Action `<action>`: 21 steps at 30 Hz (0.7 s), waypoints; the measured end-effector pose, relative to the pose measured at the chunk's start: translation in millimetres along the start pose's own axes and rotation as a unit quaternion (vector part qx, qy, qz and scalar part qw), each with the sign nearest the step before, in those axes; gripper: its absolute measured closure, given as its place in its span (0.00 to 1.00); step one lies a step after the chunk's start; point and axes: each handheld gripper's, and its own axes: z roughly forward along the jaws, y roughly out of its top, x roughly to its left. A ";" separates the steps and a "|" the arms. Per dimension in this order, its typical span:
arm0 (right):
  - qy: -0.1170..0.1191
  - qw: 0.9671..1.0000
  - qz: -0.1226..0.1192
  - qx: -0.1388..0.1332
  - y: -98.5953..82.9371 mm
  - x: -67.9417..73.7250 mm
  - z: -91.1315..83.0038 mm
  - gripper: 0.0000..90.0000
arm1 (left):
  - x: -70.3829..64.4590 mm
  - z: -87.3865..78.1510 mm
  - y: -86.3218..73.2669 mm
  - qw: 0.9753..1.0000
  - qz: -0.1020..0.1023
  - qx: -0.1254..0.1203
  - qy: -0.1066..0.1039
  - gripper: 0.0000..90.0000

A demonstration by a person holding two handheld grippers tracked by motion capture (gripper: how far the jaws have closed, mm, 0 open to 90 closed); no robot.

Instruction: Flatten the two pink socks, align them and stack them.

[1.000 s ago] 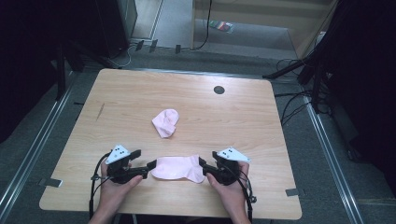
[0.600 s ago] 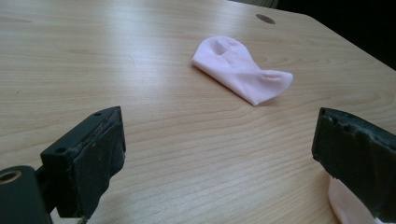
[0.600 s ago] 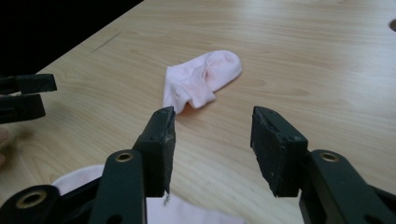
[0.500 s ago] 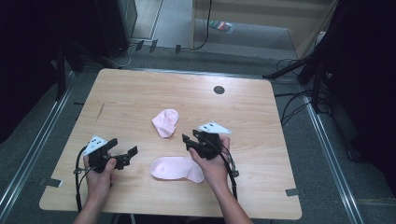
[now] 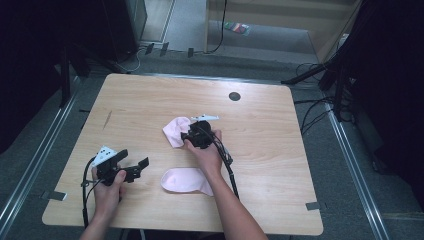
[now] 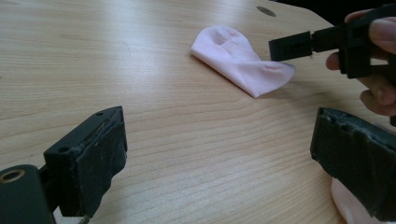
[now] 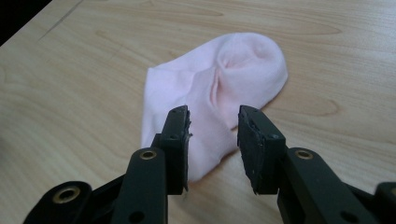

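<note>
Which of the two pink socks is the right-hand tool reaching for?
The far sock, nearer the table's middle. The right gripper hovers right over it, jaws open. The near sock lies flat by the table's front edge, beside the person's forearm.

You have two pale pink cotton ankle socks on the tabletop. The crumpled pink sock (image 5: 176, 131) lies near the middle, folded over itself with its rounded toe bunched up. The flat pink sock (image 5: 184, 180) lies smoothed out nearer your edge, well apart from it.

Two plain pale pink socks (image 5: 176, 131) (image 5: 185, 180) on a light wood-grain table (image 5: 280, 150).
</note>
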 end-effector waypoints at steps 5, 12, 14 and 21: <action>0.000 1.000 0.009 0.015 1.5 4.0 15.4 0.70 | 0.5 0.3 -0.1 1.000 -0.004 0.002 0.002 0.05; -0.055 0.997 -0.048 0.009 -8.1 18.5 21.6 0.84 | 0.1 1.3 -0.1 1.000 -0.003 0.004 0.005 0.06; -0.057 0.997 -0.048 0.010 -10.1 22.4 21.2 0.93 | 0.1 1.5 -0.1 1.000 -0.004 0.004 0.005 0.06; -0.049 0.999 -0.003 0.010 -3.4 25.6 9.3 0.96 | 7.7 1.2 2.4 0.999 -0.040 0.004 -0.003 0.07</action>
